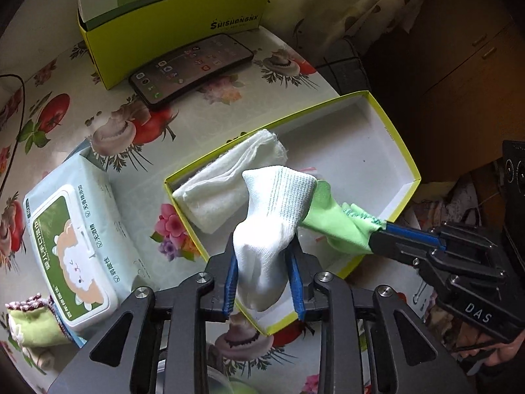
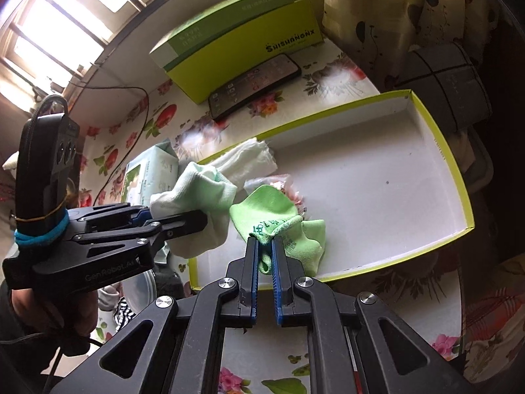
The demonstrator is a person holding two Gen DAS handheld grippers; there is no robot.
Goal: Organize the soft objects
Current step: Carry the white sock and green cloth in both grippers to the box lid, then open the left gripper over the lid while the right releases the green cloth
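The left claw pinches the white end of a sock above the near corner of the open box. The right claw pinches its green end over the box floor; a folded white cloth lies just beyond the left claw, inside the box.

"SHISHANGNX" stands on the side of the yellow-green box behind the phone. "DAS" is printed on the right gripper body, "GenRoboLAI" on the left gripper body. The wipes pack carries Chinese characters.
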